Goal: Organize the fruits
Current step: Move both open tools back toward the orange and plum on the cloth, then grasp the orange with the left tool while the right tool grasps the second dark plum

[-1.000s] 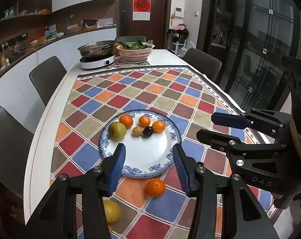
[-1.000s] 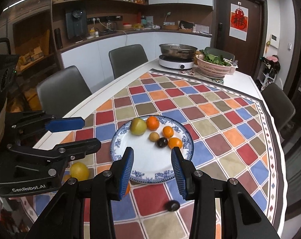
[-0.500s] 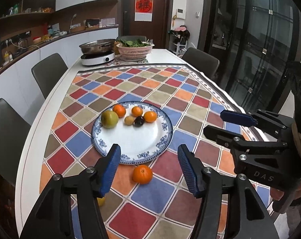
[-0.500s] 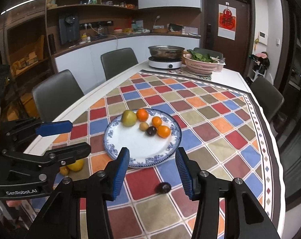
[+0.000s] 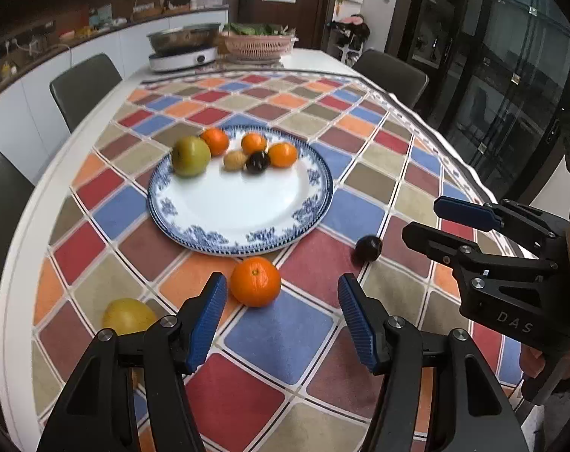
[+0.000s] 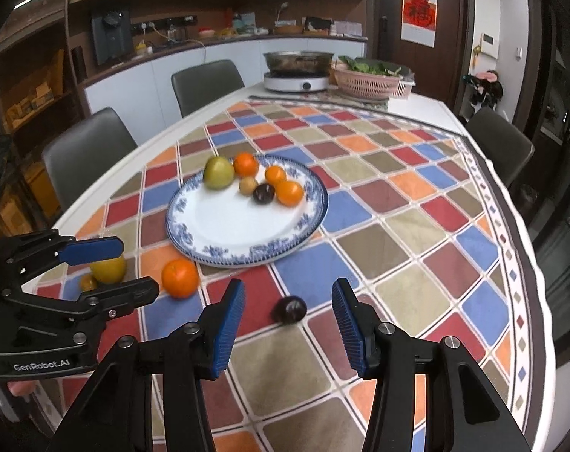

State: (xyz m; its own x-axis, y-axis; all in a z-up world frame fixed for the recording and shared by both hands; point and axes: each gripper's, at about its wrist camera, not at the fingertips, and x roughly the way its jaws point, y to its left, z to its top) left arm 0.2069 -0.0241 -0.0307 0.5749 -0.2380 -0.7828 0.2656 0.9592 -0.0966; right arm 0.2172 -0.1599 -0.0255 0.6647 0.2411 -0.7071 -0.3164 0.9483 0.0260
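- Left gripper (image 5: 277,303) with blue ribbed pads spread, nothing pinched; jaws just been opening; round orange mandarin (image 5: 255,281) between the tips, nearer the left pad, not touched.
- Right gripper (image 6: 288,310) likewise spread and empty, also just been opening; small dark plum (image 6: 289,309) on the cloth between its tips, apart from both pads.
- White round plate with blue floral rim (image 5: 315,177) at 12 o'clock from the mandarin, on the chequered multicolour tablecloth (image 5: 281,335).
- On the plate's far part: green-yellow apple (image 5: 190,156), three small oranges, a tan fruit, a dark fruit (slightly blurred).
- Yellow round fruit (image 5: 128,316) at 9 o'clock from the mandarin, partly behind the left finger.
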